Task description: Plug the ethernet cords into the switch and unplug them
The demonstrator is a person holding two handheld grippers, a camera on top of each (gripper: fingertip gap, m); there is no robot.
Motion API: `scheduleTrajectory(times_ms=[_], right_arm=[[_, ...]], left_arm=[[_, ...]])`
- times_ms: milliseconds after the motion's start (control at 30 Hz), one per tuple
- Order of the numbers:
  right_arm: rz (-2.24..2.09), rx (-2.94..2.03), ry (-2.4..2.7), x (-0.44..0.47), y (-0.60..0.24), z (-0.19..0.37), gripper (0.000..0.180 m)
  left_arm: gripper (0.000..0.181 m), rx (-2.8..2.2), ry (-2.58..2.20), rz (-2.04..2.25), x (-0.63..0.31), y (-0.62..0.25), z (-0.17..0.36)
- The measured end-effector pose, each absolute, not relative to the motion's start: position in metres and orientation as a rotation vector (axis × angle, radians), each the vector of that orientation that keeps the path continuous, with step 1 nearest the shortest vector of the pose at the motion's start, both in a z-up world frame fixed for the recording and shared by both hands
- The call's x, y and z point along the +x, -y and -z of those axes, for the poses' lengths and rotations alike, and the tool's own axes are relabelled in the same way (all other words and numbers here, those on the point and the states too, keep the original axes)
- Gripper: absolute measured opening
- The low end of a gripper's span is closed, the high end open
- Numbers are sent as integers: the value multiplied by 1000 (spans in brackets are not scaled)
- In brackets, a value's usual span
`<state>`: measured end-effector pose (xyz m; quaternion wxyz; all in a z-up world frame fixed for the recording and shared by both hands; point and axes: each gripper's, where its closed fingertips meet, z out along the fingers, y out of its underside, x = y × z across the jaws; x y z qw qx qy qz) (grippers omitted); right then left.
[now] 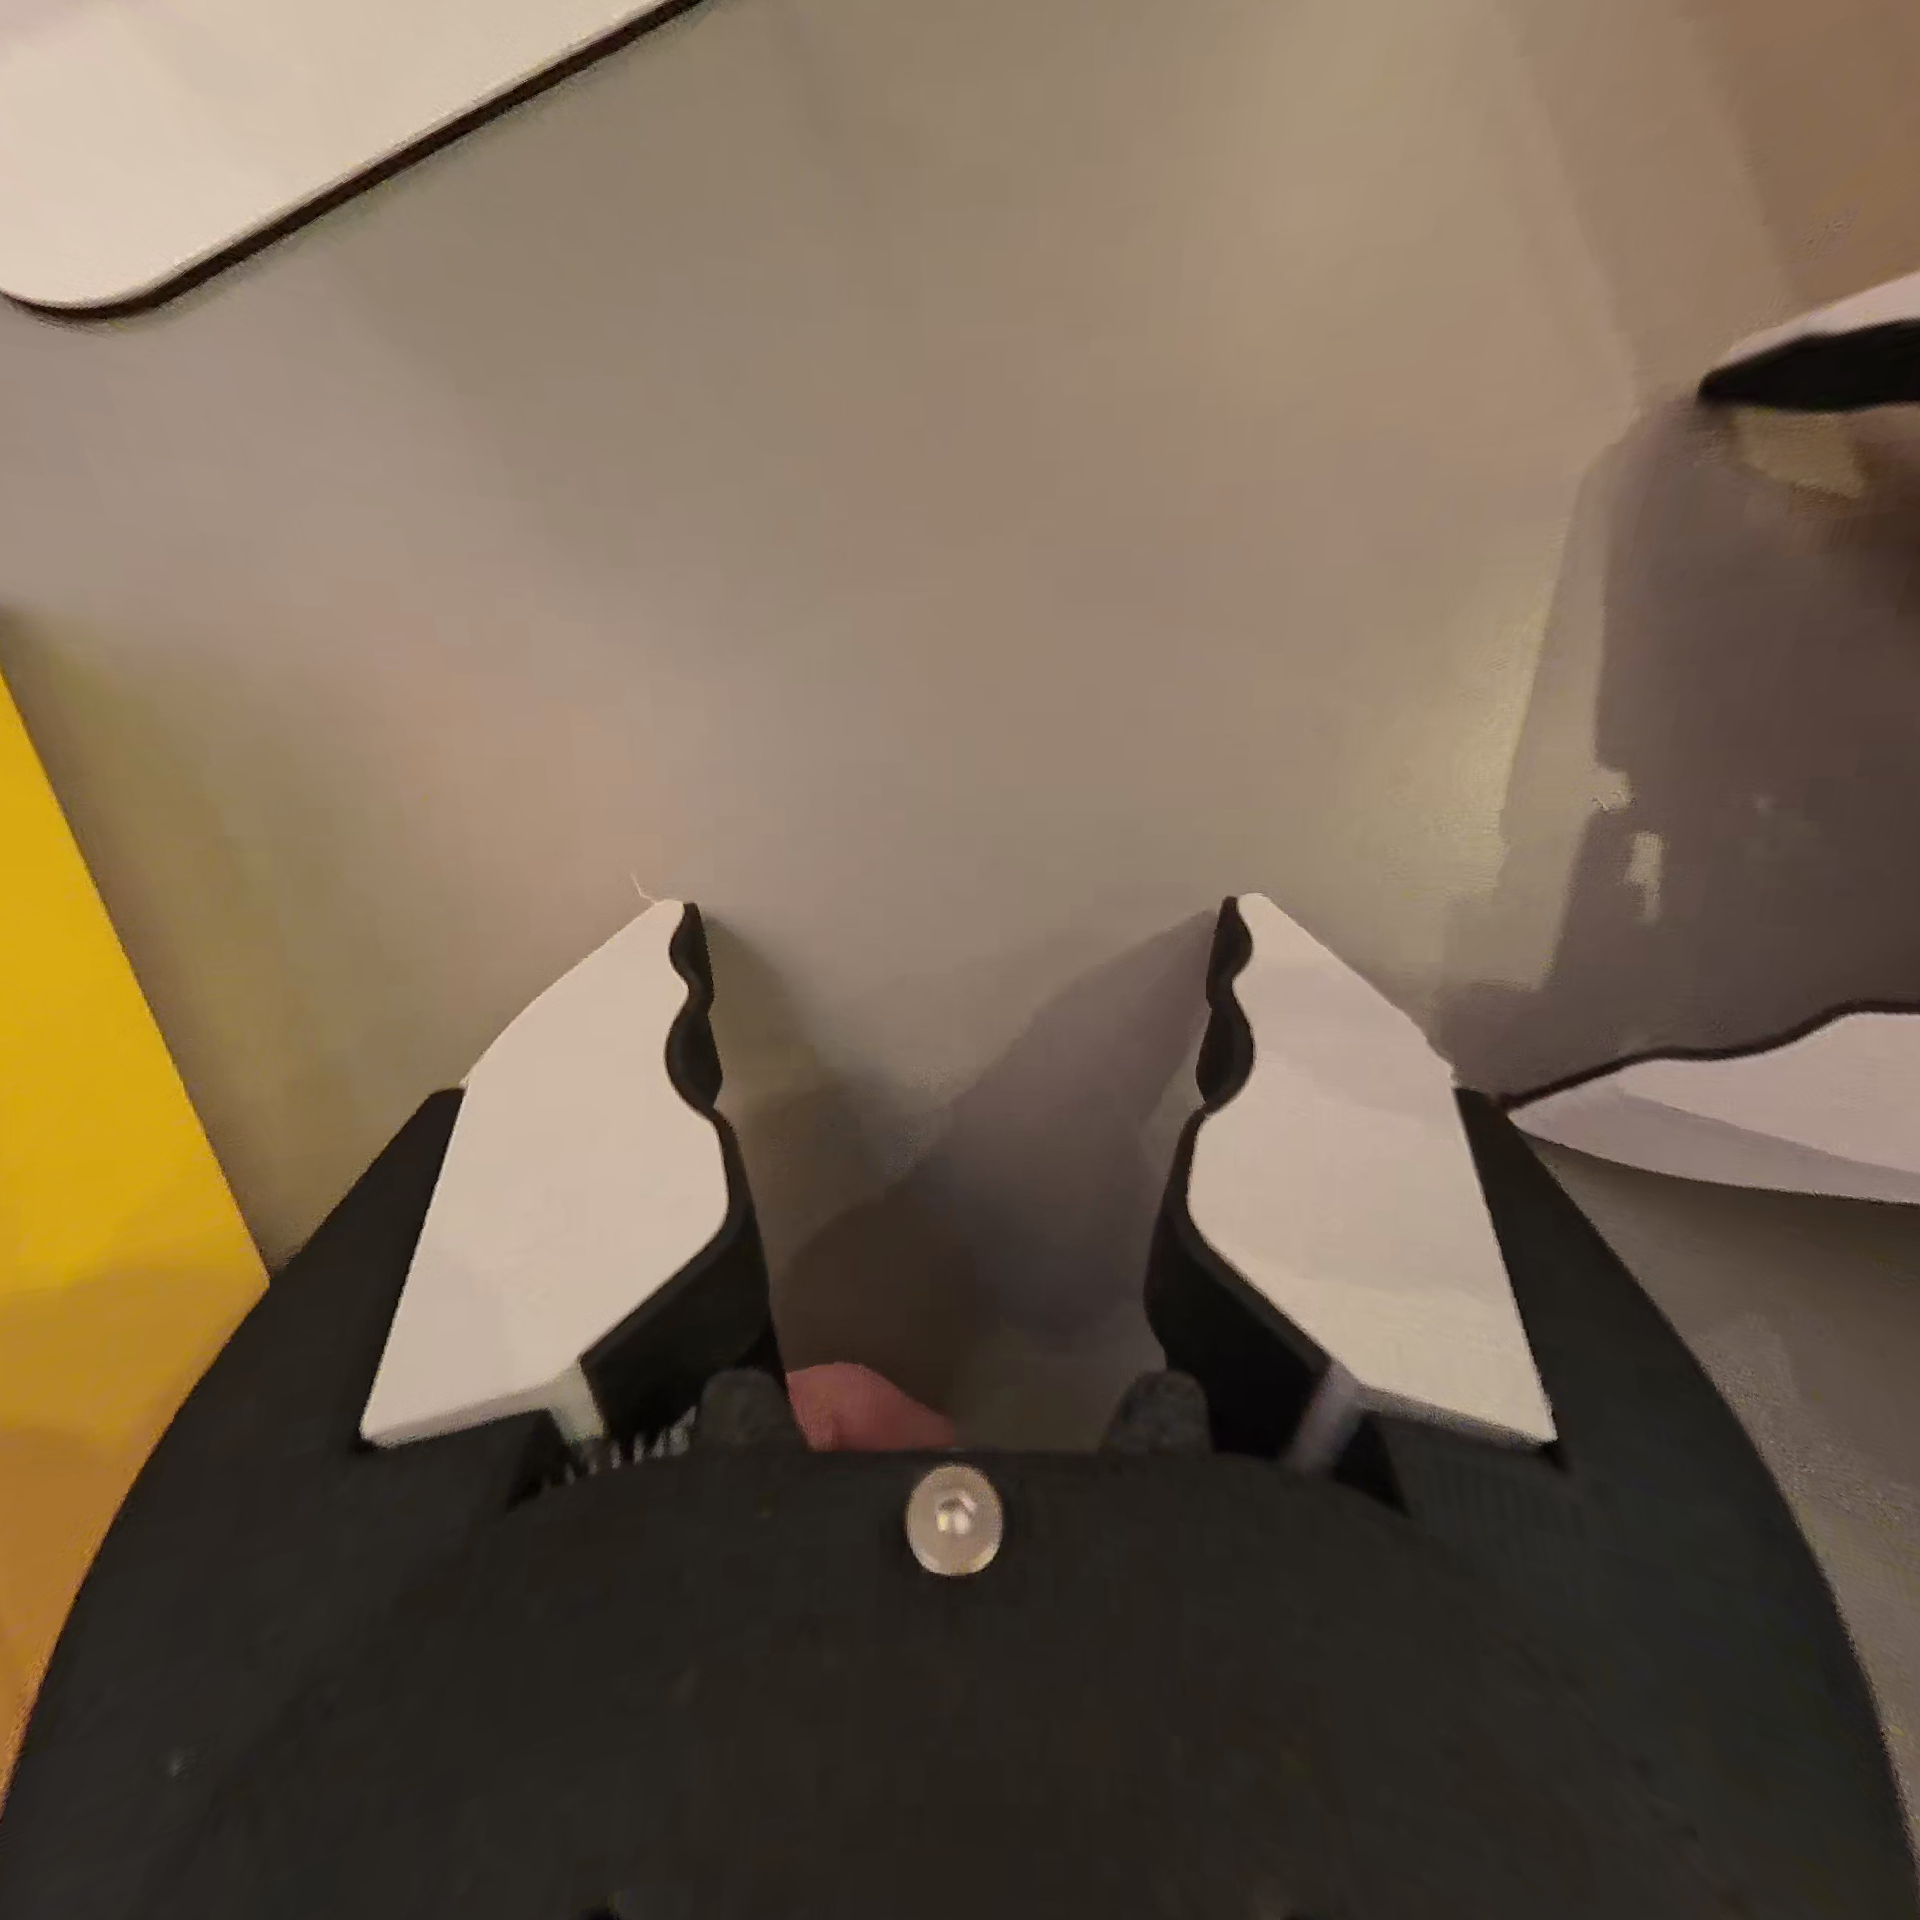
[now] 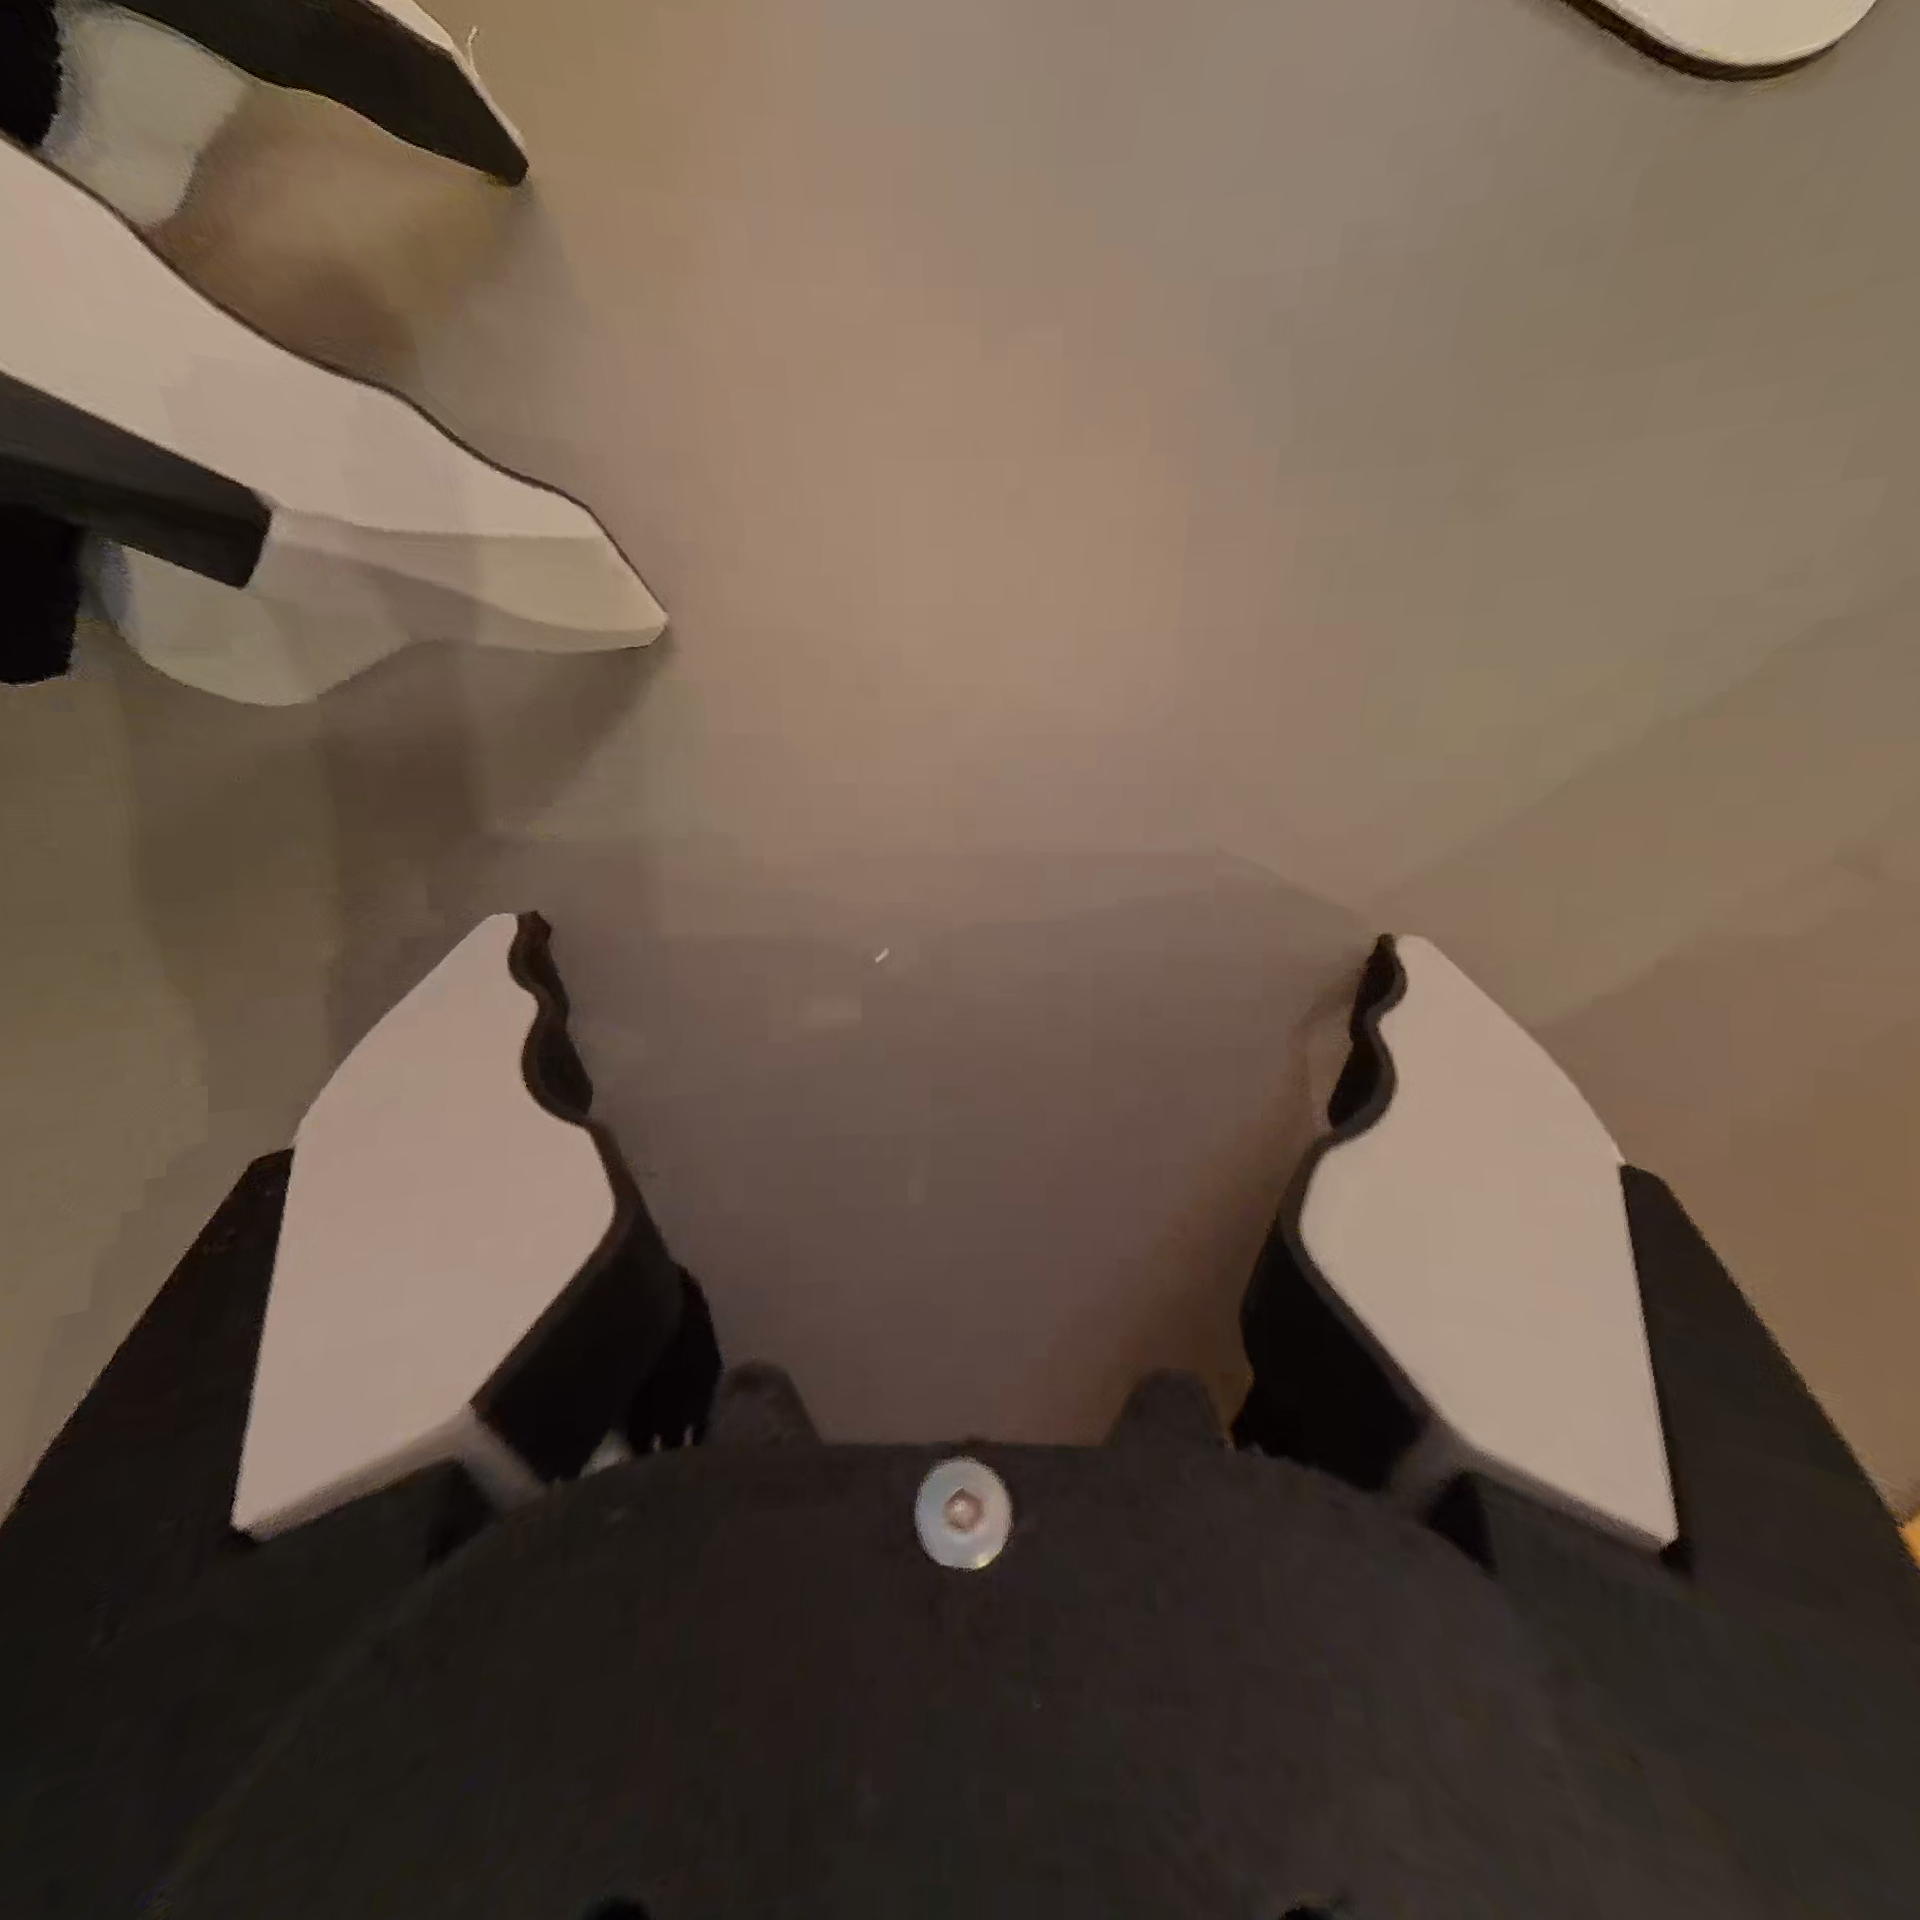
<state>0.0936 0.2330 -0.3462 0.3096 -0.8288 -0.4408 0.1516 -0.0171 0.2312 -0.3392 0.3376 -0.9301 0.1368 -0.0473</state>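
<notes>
**Both claws spread over a bare grey surface**

Neither the switch nor any ethernet cord shows in either view. The left white-and-black two-finger gripper (image 1: 961, 909) is spread wide, holding nothing; likewise the right one (image 2: 956, 925). Both hang over a plain grey tabletop (image 1: 935, 520). A flat white, dark-edged board (image 1: 208, 135) lies upper left; a yellow panel (image 1: 83, 1091) fills the left edge.

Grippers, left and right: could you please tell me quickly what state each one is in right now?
Left gripper: jaws open, holding nothing.
Right gripper: jaws open wide, holding nothing.
</notes>
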Motion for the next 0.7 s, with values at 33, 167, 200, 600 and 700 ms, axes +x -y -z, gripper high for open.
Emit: scheduleTrajectory(times_ms=[33,167,200,600,700], right_arm=[[-387,-2204,1146,96,-235,347,144],[-380,-2231,1165,101,-230,347,140],[-371,-2232,1171,102,-228,347,142],[-422,-2177,1213,92,-225,347,146],[-421,-2178,1212,92,-225,347,146]], left_arm=[[90,-2422,-362,119,-17,-231,339],[92,-2414,-366,137,-18,-233,339],[92,-2413,-370,136,-18,-233,339],[93,-2400,-388,150,-17,-231,340],[95,-2395,-403,159,-16,-230,340]])
